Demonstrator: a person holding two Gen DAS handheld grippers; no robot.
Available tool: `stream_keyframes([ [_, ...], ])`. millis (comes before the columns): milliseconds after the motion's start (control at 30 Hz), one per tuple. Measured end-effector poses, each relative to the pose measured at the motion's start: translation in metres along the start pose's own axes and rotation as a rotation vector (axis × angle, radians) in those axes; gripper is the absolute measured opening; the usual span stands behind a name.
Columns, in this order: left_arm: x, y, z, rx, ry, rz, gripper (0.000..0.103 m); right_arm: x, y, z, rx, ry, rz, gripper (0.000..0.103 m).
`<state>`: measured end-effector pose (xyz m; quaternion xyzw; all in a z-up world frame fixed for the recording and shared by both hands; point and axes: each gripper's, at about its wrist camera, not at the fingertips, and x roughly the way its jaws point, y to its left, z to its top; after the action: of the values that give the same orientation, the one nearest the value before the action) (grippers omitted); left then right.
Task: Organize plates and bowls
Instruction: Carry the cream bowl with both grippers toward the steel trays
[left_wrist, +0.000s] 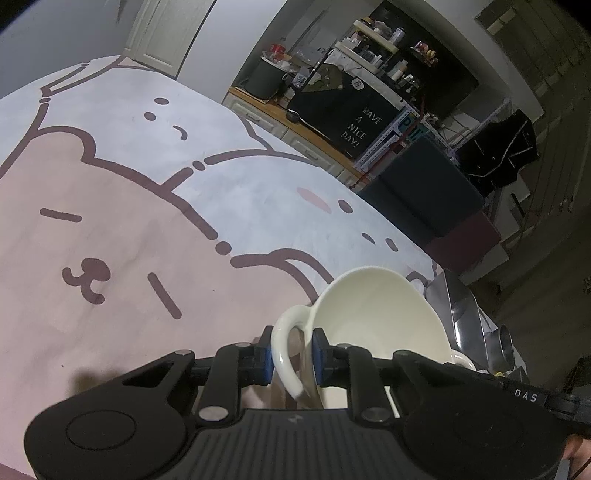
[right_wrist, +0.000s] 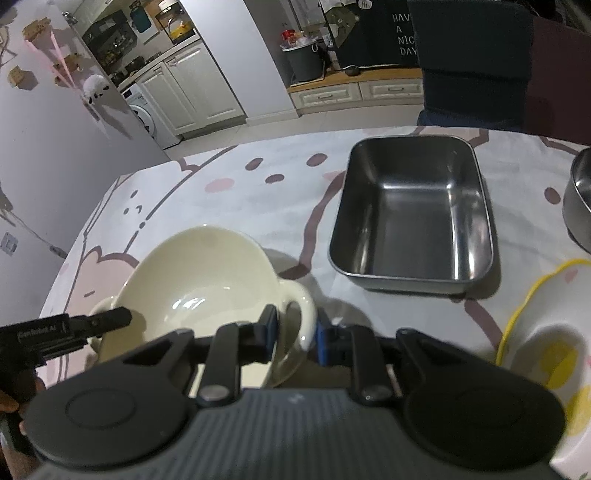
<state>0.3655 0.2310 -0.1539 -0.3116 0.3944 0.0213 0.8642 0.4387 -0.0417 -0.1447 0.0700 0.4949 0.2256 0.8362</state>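
Left gripper (left_wrist: 292, 361) clamped on near loop handle of cream ceramic two-handled bowl (right_wrist: 199, 280), right gripper (right_wrist: 295, 338) clamped on opposite handle, bowl tilted above cartoon-print tablecloth (right_wrist: 258, 206), rectangular steel tray (right_wrist: 412, 218) far right, yellow-rimmed white dish (right_wrist: 546, 332) near right.

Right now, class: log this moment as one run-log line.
left tongs: shut on cream bowl handle | right tongs: shut on opposite handle | bowl: tilted above tablecloth | steel tray: empty

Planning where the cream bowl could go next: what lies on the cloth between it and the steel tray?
Nothing. In the right wrist view the tablecloth between the cream bowl and the steel tray is bare, apart from its print and the bowl's shadow.
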Motion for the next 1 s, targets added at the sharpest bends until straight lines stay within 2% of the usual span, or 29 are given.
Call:
stream_keyframes([
  [167, -0.003, -0.006, 0.0, 0.016, 0.002, 0.023, 0.021, 0.0, 0.005, -0.003, -0.023, -0.013, -0.025, 0.026],
  [400, -0.013, -0.015, 0.001, 0.049, -0.012, 0.017, 0.021, -0.008, 0.002, -0.007, -0.012, -0.021, -0.004, 0.025],
  [1000, -0.052, -0.043, -0.006, 0.084, -0.012, -0.003, 0.022, -0.057, 0.009, -0.016, -0.05, -0.065, -0.016, 0.026],
])
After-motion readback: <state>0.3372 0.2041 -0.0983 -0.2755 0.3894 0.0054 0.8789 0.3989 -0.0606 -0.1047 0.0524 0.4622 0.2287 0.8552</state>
